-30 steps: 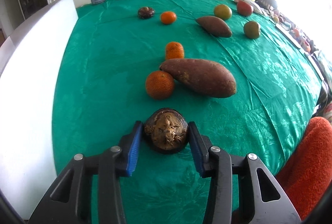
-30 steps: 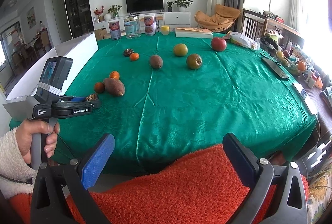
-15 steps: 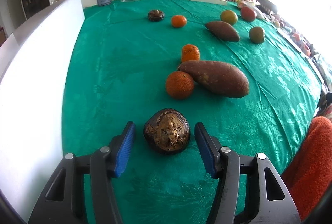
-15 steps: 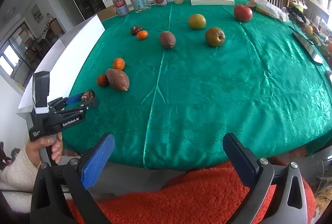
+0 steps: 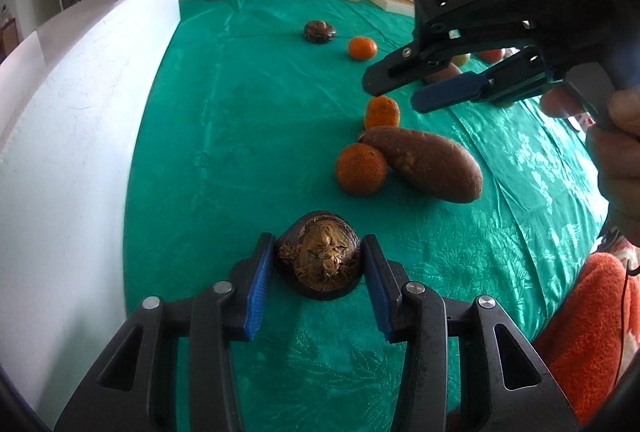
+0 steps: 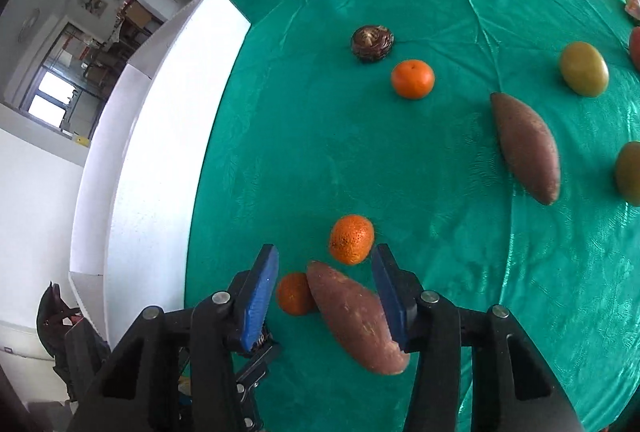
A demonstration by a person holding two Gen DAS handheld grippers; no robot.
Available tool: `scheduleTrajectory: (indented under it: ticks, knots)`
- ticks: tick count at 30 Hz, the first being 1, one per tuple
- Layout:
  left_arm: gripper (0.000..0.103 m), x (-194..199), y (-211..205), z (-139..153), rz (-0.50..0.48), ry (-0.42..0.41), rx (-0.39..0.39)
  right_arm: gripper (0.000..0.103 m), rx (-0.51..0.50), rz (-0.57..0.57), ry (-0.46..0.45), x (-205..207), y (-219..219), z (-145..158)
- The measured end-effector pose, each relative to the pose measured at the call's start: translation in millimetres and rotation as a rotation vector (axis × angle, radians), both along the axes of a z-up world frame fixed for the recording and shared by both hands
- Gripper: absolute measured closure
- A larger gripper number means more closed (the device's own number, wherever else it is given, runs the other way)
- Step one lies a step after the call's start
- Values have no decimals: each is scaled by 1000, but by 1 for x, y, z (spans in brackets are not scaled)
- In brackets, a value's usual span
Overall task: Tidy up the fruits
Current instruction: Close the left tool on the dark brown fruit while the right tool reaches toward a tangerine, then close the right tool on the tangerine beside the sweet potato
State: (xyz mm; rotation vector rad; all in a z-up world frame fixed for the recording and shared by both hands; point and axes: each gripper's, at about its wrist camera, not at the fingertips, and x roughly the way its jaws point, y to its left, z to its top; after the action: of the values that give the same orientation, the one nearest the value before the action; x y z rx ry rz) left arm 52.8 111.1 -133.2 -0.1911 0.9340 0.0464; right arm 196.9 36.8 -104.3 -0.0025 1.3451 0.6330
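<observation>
Both tools: black plastic frames w/ triangular cut-outs, silver round screws at the pivots, blue ribbed pads on inner finger faces. Left tool seen from its own cam; right tool shows raised "DAS" lettering on the black body, grey trigger handle. Fuzzy orange-red sleeve w/ thin black cable.

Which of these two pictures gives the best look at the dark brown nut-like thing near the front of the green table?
The left wrist view: the dark brown nut sits large and sharp between the left gripper jaws. The right wrist view hides it; only its twin shows.
</observation>
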Motion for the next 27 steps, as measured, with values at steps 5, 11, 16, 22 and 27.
scheduleTrajectory:
  ticks: [5,11,16,22,27]
  knots:
    - [58,1,1,-1,6,-1,-6,59,-68,-23,4,11,10,-19]
    - [59,-3,1,8,6,-24,-21,77,-32,-58,-23,12,-4,-13]
    - [59,-13,1,32,-1,-79,-58,77,4,-68,-107,7,-29,24]
    - [59,-28,-1,70,-34,-147,-107,77,-50,-34,-147,-15,-51,39]
    - [59,-51,16,110,-58,-150,-259,77,48,-16,-132,-38,-50,57]
